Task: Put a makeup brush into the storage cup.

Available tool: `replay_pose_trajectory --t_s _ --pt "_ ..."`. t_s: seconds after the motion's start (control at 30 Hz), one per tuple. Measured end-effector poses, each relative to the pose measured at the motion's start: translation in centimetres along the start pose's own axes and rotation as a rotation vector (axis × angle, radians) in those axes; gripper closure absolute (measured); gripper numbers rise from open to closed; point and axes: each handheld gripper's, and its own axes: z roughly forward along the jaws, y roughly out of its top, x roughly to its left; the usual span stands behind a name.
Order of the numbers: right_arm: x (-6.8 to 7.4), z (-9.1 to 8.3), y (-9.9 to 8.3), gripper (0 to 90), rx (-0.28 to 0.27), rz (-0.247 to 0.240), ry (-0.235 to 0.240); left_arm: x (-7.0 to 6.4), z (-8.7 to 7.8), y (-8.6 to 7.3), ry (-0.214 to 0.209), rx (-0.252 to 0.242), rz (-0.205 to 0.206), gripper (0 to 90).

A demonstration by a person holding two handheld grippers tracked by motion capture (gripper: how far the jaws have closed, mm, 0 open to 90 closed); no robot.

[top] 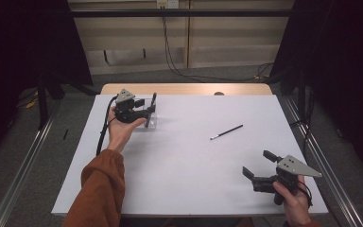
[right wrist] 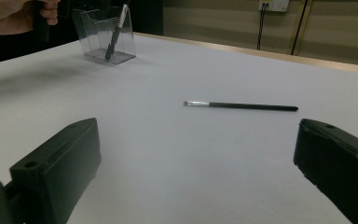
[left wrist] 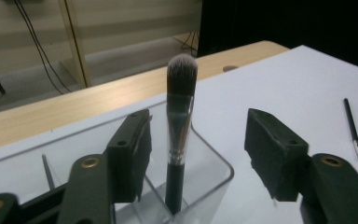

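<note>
A white-topped bench (top: 189, 156) fills the middle of the high view, with a strip of pale wood (top: 184, 89) along its far edge. Beyond it, at the top centre, stands a beige panelled wall (top: 227, 33) with a white socket plate (top: 167, 4) at the top, from which black cables (top: 170, 56) hang to the grey floor (top: 208, 73). Black curtains (top: 23, 42) darken the upper left and upper right. Metal rails (top: 21, 165) run along the floor at both sides. The light is dim and even.

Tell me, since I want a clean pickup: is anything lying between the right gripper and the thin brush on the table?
Nothing visible. Bare white table lies between the open right gripper and the thin brush. The clear holder stands far off to the side.
</note>
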Motion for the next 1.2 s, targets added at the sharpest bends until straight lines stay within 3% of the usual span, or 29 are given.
replay_pose_trajectory --t_s 0.43,0.67,0.97,1.2 --pt "-0.1 0.0 0.0 0.1 -0.001 -0.001 -0.003 -0.6 -1.6 -0.2 0.002 -0.009 -0.037 11.2" --pt "0.0 0.1 0.0 0.1 -0.001 -0.002 -0.005 -0.7 -2.7 -0.5 -0.009 -0.02 -0.044 7.3" --pt "-0.1 0.1 0.0 0.1 -0.005 0.004 -0.007 -1.7 -4.1 -1.1 -0.032 -0.041 -0.01 2.7" --pt "-0.1 -0.1 0.0 0.1 -0.006 0.01 -0.013 -2.2 -5.0 -1.7 -0.021 -0.022 0.011 3.1"
